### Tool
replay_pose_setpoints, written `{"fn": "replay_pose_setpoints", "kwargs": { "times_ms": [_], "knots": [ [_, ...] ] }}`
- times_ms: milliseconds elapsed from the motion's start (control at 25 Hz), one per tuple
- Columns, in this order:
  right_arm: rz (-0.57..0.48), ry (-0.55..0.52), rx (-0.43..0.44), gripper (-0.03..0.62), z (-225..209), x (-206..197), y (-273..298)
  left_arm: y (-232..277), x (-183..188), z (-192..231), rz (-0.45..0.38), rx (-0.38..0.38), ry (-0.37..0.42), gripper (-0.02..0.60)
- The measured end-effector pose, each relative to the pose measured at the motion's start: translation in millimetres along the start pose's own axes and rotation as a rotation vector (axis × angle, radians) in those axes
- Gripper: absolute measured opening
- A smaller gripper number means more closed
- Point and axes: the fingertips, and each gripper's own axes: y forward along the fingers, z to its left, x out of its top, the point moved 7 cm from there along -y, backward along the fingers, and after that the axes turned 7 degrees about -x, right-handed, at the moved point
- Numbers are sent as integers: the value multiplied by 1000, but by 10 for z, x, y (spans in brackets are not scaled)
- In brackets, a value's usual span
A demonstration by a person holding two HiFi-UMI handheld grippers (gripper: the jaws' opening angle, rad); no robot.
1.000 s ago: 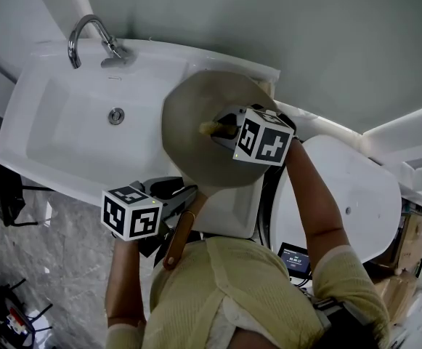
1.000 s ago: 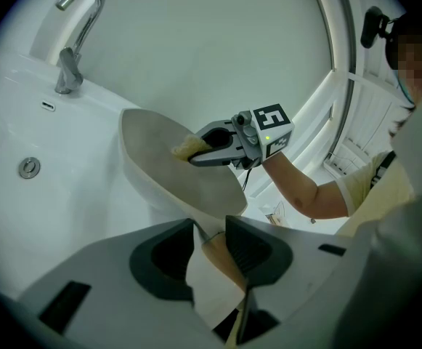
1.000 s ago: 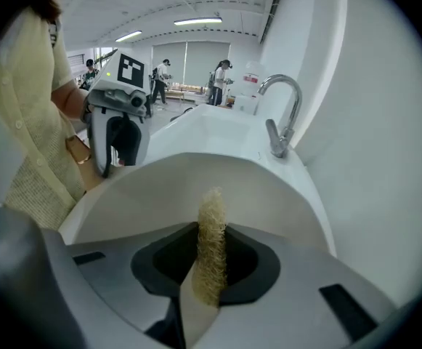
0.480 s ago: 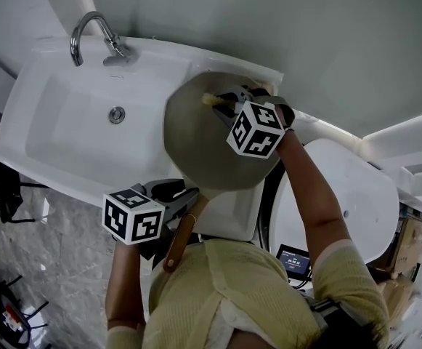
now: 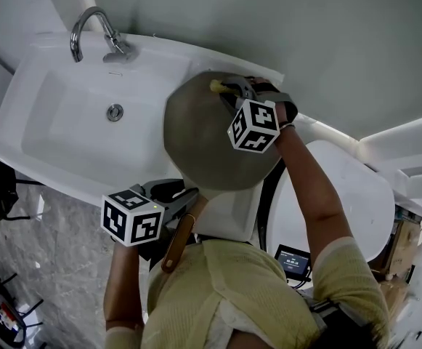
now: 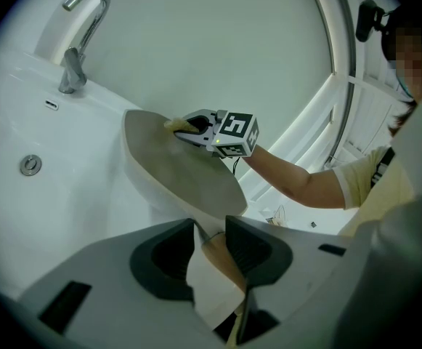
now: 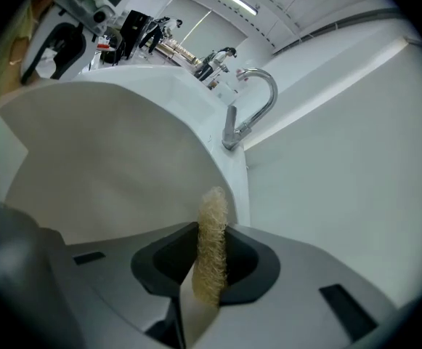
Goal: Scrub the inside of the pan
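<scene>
A round pan (image 5: 203, 140) with a grey-beige inside is tilted over the right end of a white sink (image 5: 51, 133). Its wooden handle (image 5: 177, 240) runs down to my left gripper (image 5: 187, 197), which is shut on it; in the left gripper view the handle (image 6: 221, 257) sits between the jaws. My right gripper (image 5: 226, 89) is shut on a yellowish fibrous scrubber (image 5: 216, 86) and presses it against the pan's inside near the far rim. In the right gripper view the scrubber (image 7: 212, 242) stands up between the jaws over the pan's inside (image 7: 109, 173).
A chrome faucet (image 5: 88, 26) and a drain (image 5: 115, 112) are at the sink's left and middle. A grey wall rises right behind the pan. A white rounded fixture (image 5: 345, 195) lies to the right, with a small lit screen (image 5: 292, 259) below it.
My right gripper has slid the scrubber from the pan's middle up to its far rim. The left gripper and the pan have stayed almost still.
</scene>
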Motion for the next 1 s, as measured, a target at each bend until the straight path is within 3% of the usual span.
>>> {"fn": "replay_pose_setpoints", "kwargs": {
  "times_ms": [280,1000],
  "knots": [
    [97,-25,-22,84,-5,-163,83,1,-3,-11,-6,5,0,178],
    [244,-4,84,84,179,-385,28,-11,-9,-7,-14,7,2,178]
  ]
}}
